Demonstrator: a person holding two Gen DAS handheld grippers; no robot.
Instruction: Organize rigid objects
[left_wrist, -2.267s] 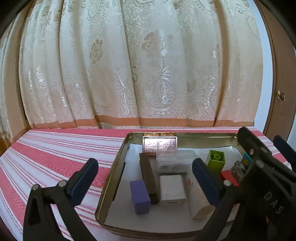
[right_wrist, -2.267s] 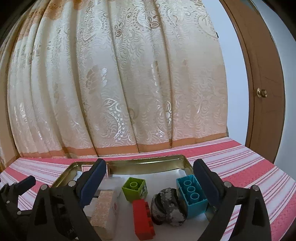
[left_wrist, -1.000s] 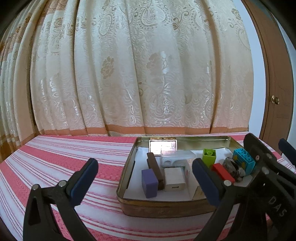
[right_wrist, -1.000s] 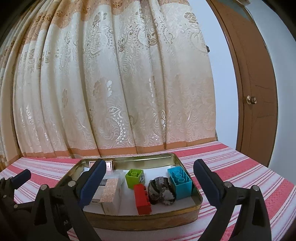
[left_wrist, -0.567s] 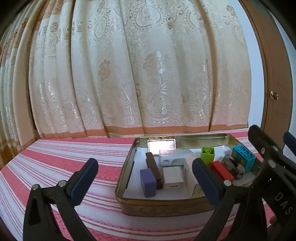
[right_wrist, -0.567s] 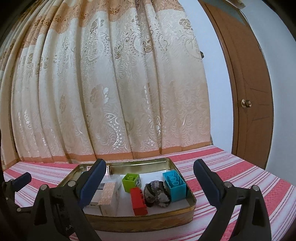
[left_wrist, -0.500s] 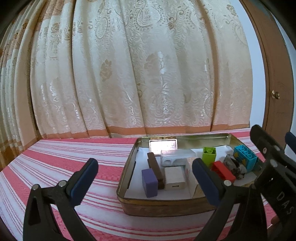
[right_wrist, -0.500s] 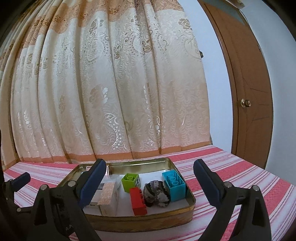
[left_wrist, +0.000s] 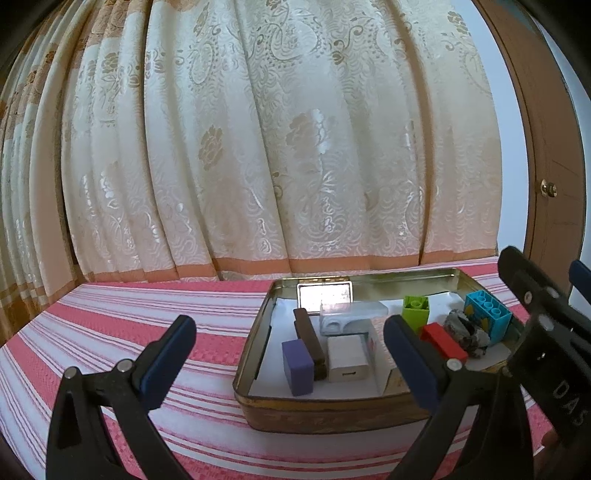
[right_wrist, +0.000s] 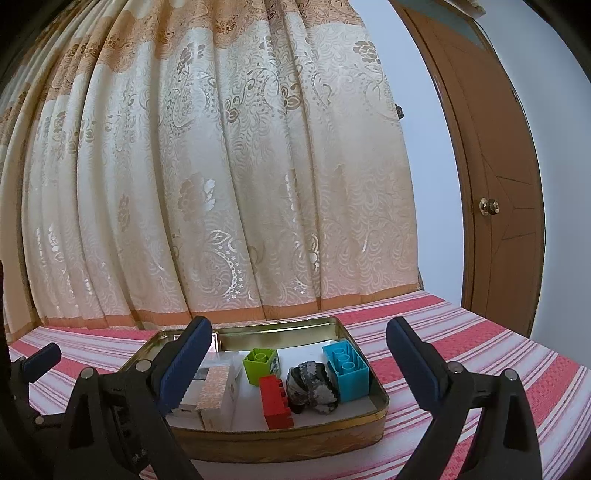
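Observation:
A gold metal tin tray (left_wrist: 332, 410) stands on the red-striped cloth and shows in the right wrist view too (right_wrist: 280, 445). It holds a purple block (left_wrist: 297, 367), a dark brown bar (left_wrist: 309, 338), a white box (left_wrist: 347, 357), a clear case (left_wrist: 351, 314), a green brick (right_wrist: 259, 365), a red brick (right_wrist: 276, 402), a blue brick (right_wrist: 346, 371) and a camouflage bundle (right_wrist: 314, 387). My left gripper (left_wrist: 288, 360) is open and empty in front of the tray. My right gripper (right_wrist: 301, 363) is open and empty, back from the tray's near wall.
A cream patterned curtain (left_wrist: 277, 147) hangs behind the striped table (left_wrist: 129, 332). A brown door with a knob (right_wrist: 489, 206) stands at the right. The right gripper's body (left_wrist: 546, 332) shows at the right edge of the left wrist view.
Both grippers have drawn back and lower from above the tray, so the tray's near wall now shows. Both stay open and empty. The objects in the tray have not moved.

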